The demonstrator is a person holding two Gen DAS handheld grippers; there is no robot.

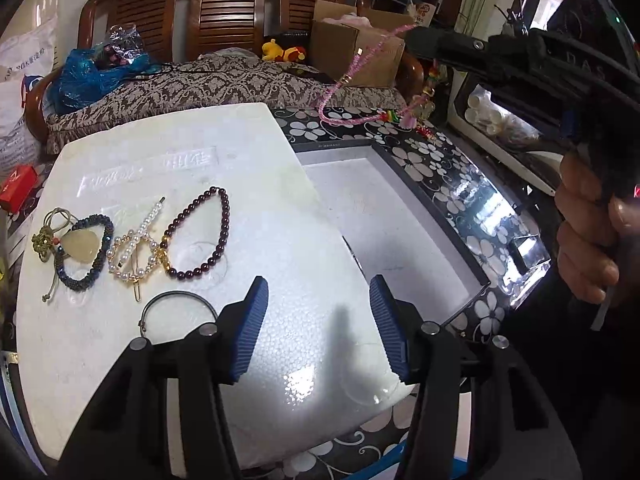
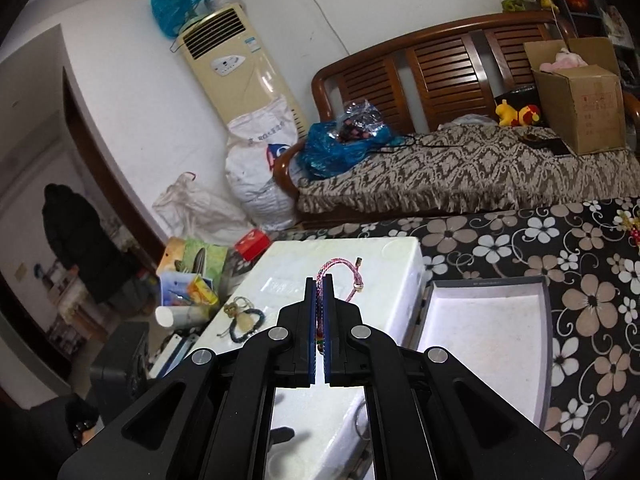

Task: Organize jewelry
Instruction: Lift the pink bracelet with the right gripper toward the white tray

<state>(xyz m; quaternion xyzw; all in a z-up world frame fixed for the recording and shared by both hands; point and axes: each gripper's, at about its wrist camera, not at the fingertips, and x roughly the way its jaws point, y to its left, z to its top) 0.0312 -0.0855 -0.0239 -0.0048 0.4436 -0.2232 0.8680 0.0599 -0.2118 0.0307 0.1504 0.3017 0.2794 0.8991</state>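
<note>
The right tool (image 2: 319,280) pinches the pink cord bracelet (image 2: 340,270) high above the worktop (image 2: 580,240), presumably to carry it to the open grey box (image 2: 546,320) on the right; the left tool (image 1: 318,308) gapes wide and empty over the foam lid (image 1: 248,152), near the garnet bracelet (image 1: 200,236) and other pieces waiting at its left.

L wrist cam close over foam lid (image 1: 240,184), facing sofa (image 1: 224,80); R cam higher, angled down; both share lid, sofa.
</note>
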